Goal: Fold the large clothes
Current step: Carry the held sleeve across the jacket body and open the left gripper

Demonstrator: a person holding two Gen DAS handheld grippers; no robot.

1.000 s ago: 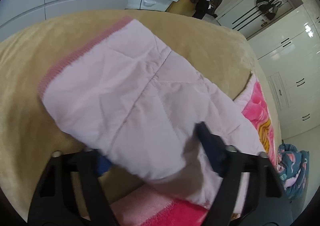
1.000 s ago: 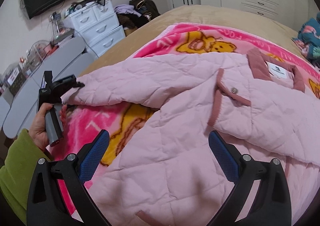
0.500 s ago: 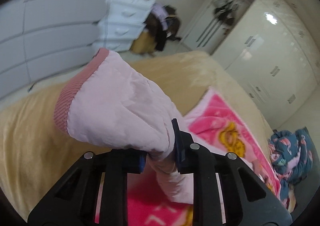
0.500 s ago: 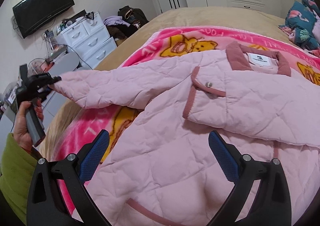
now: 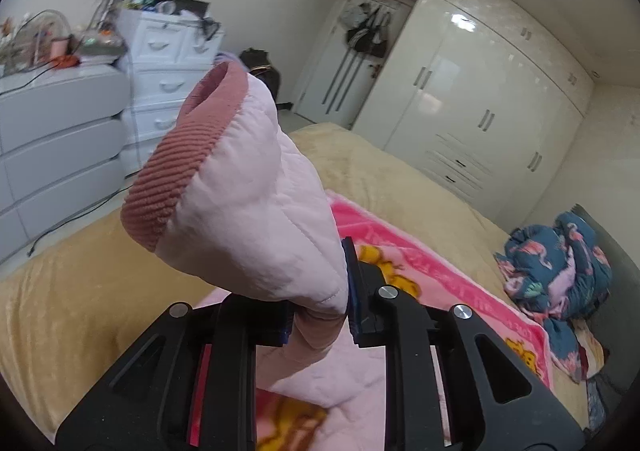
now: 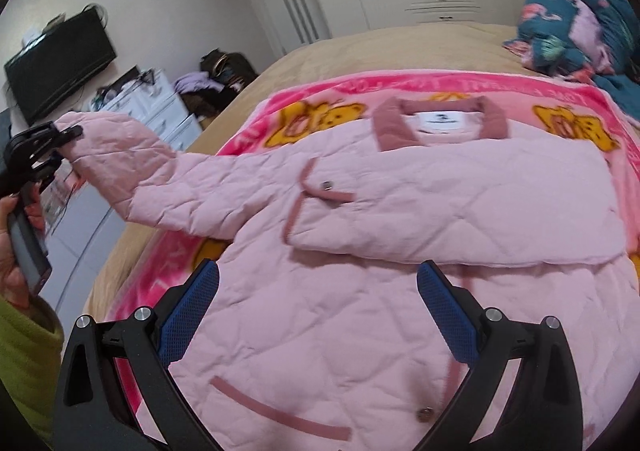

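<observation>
Left wrist view: we see the left gripper [image 5: 316, 315] clamped on the jacket sleeve [image 5: 256, 207], raised off the bed with its corduroy cuff [image 5: 180, 171] pointing away. Right wrist view: we see the right gripper [image 6: 316, 315] with fingers spread wide, holding nothing, above the pink quilted jacket [image 6: 360, 323]. That jacket lies flat on the pink cartoon blanket [image 6: 320, 107], collar [image 6: 440, 115] farthest, on the tan bed [image 6: 400, 47].

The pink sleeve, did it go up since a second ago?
Yes. The left gripper has lifted the sleeve off the tan bedspread; its cuff now shows against the white drawers instead of lying flat.
</observation>
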